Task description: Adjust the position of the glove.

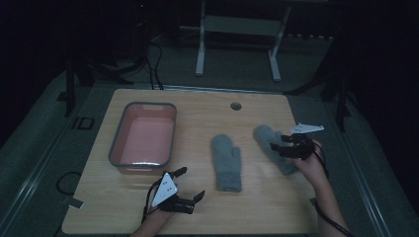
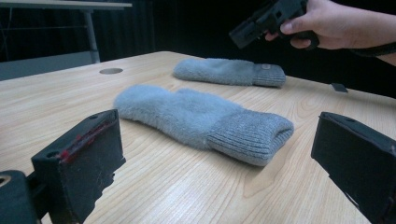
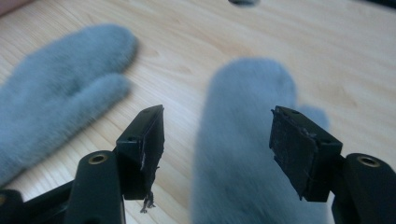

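Grey fleece mittens are laid on the tabletop point(image 1: 257, 207), well apart from each other: the middle mitten point(image 1: 226, 162) near the centre, the right mitten point(image 1: 272, 144) toward the right edge, tilted. A pink bin point(image 1: 143, 137) is set at the left, presumably where they are meant to go.

The right gripper point(image 1: 280, 142) is held just above the right mitten, released, its jaws spread to either side of the fleece body as seen in the right gripper view point(image 3: 243, 154); nothing is grasped yet. The left gripper point(image 1: 190, 183) is kept low near the front edge, also released, pointed toward the cuff of the middle mitten point(image 2: 205, 122).

Several slips are judged possible from here. If the jaws are closed too high, only loose pile may be pinched and the mitten may drop on lifting. If they are pressed too low, the pads may scrape the wood and shove the fabric aside. A grasp near one end would leave the rest dangling, so it could catch the bin's rim on the way across.
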`<state>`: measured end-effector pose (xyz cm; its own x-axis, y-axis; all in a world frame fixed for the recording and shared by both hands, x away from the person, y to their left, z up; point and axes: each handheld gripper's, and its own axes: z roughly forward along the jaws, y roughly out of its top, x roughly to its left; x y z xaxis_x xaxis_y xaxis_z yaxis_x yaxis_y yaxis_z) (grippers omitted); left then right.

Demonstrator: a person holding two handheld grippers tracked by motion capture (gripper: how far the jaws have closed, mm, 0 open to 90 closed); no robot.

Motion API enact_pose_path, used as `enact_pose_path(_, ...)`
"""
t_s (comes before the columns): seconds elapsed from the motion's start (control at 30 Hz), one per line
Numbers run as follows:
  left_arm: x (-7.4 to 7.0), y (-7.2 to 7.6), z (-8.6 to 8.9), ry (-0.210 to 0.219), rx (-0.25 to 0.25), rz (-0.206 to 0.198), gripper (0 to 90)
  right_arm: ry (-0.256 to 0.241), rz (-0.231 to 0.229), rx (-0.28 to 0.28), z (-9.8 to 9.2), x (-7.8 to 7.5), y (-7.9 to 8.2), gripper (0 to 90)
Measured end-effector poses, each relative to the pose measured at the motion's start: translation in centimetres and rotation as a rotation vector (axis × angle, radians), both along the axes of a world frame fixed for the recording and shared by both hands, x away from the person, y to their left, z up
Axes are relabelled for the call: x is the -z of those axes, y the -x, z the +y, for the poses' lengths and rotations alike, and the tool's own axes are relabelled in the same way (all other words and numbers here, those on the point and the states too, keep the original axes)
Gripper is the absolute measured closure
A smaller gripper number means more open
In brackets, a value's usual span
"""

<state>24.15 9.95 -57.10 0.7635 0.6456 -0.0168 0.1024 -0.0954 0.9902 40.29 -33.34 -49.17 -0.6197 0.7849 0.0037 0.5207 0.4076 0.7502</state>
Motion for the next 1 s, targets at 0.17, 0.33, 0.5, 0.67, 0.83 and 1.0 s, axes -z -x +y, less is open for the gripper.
enact_pose_path(0.17,0.0,0.0,0.0,0.001,-0.001,0.001,2.5,0.006,0.053,0.036,-0.9,1.7,-0.5,38.2)
enact_pose_path(0.33,0.0,0.0,0.0,0.003,0.0,0.002,2.5,0.004,0.071,0.073,-1.3,3.3,-1.3,41.5)
enact_pose_path(0.5,0.0,0.0,0.0,0.003,0.001,0.001,2.5,0.065,0.092,0.038,-0.9,5.1,-1.7,59.1)
enact_pose_path(0.67,0.0,0.0,0.0,0.003,0.001,0.002,2.5,0.038,0.101,0.147,-0.5,4.5,-1.0,79.7)
enact_pose_path(0.83,0.0,0.0,0.0,0.003,0.001,0.004,2.5,-0.008,0.055,0.28,0.3,3.3,1.2,80.7)
enact_pose_path(1.0,0.0,0.0,0.0,0.003,0.0,0.005,2.5,-0.046,0.027,0.359,0.9,2.0,4.0,80.6)
